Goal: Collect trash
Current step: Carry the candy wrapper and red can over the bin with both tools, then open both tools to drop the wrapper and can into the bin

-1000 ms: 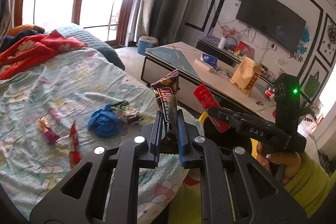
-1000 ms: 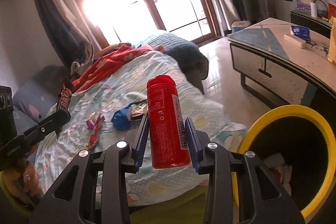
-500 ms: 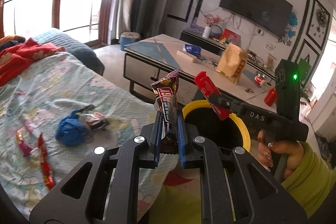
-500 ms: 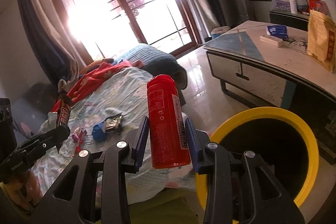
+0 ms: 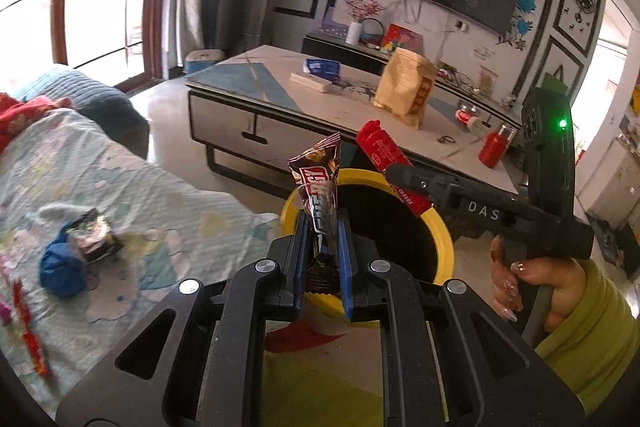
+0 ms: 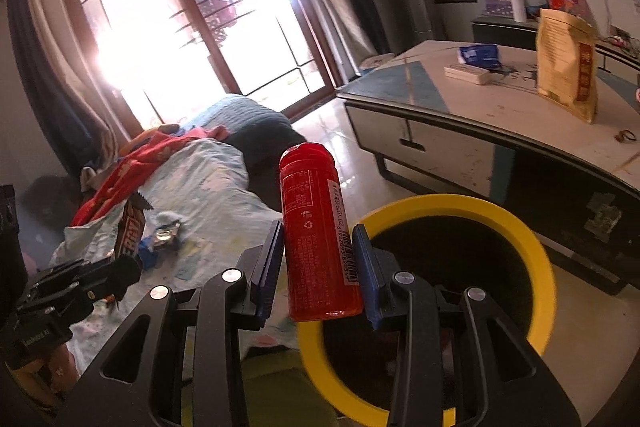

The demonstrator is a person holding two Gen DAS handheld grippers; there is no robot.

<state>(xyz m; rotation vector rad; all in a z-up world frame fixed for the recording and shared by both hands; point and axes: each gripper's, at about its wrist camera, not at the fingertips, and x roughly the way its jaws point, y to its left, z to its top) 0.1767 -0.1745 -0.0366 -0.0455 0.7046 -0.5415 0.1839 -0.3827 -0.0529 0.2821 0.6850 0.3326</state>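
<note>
Between the left gripper (image 5: 322,259) fingers (image 5: 299,267) sits a brown snack wrapper (image 5: 318,195), pinched low so most of it stands up above the pads; fingers narrow, closed on it; the wrapper's top shows bent and crinkled, so it is light and floppy, and a low pinch looks meant to stop it slipping; right gripper (image 6: 320,267) fingers (image 6: 267,267) hold a red bottle (image 6: 318,235) upright, clamped around its lower half, cap up, barcode facing right; grip medium-wide to fit the body; in the left wrist view the same red bottle (image 5: 390,167) shows tilted over the yellow-rimmed bin (image 5: 444,247), right hand (image 5: 536,287) on the handle; both pieces of trash are at the bin's mouth, the bottle looks over the opening, the wrapper at the near rim; judgement: drop stage, both items carried here to be released into the bin (image 6: 536,267); next move likely needs the wrapper further over the opening before opening up, otherwise it may flutter onto the floor; more trash remains on the bed (image 5: 160,195): a blue crumpled wad (image 5: 60,273) with a dark foil packet (image 5: 94,235) beside it, and a red wrapper (image 5: 28,331) near the left edge; low table (image 5: 280,91) behind the bin carries a tan bag (image 5: 404,91), not clearly trash.
</note>
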